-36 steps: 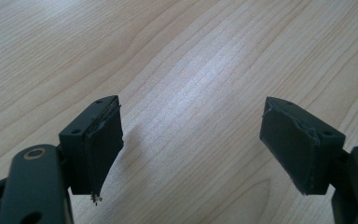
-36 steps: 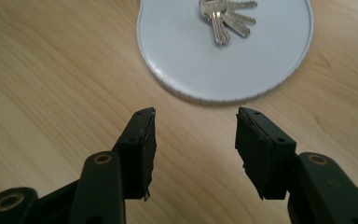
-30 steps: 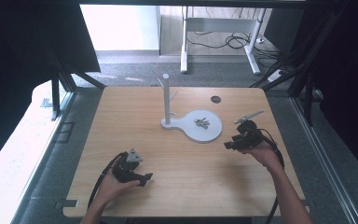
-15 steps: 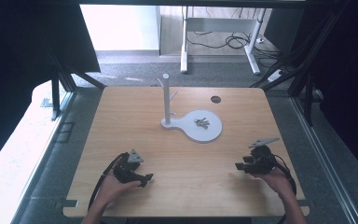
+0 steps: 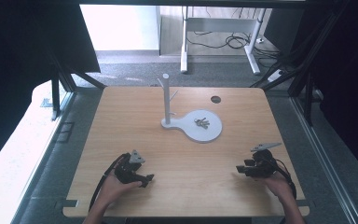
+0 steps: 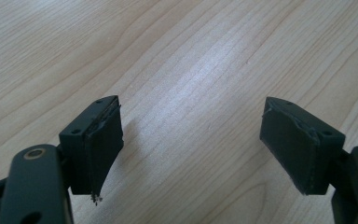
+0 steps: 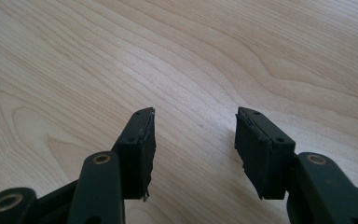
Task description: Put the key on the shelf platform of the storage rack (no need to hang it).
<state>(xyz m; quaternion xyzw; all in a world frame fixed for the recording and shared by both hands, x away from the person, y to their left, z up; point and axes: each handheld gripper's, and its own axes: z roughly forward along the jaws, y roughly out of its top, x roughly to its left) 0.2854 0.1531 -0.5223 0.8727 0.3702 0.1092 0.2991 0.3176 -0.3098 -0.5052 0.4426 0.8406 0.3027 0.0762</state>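
A white stand [image 5: 166, 100] with a post and short pegs rises from the middle of the wooden table [image 5: 182, 158]. Its round white base plate [image 5: 209, 134] carries a small bunch of keys [image 5: 202, 123]. My left gripper [image 5: 148, 178] rests low at the near left, held by a hand, jaws pointing right. In the left gripper view it [image 6: 191, 105] is open over bare wood. My right gripper [image 5: 239, 169] sits at the near right, jaws pointing left. In the right gripper view it [image 7: 194, 114] is open, its jaws just widened slightly, nothing between them.
A dark round hole [image 5: 216, 99] lies in the tabletop at the back right. Black frame struts stand around the table's edges. A white desk frame with cables on the floor stands beyond the far edge.
My right gripper has come back from beside the white plate towards the near right edge and down close to the tabletop. The left gripper has stayed put.
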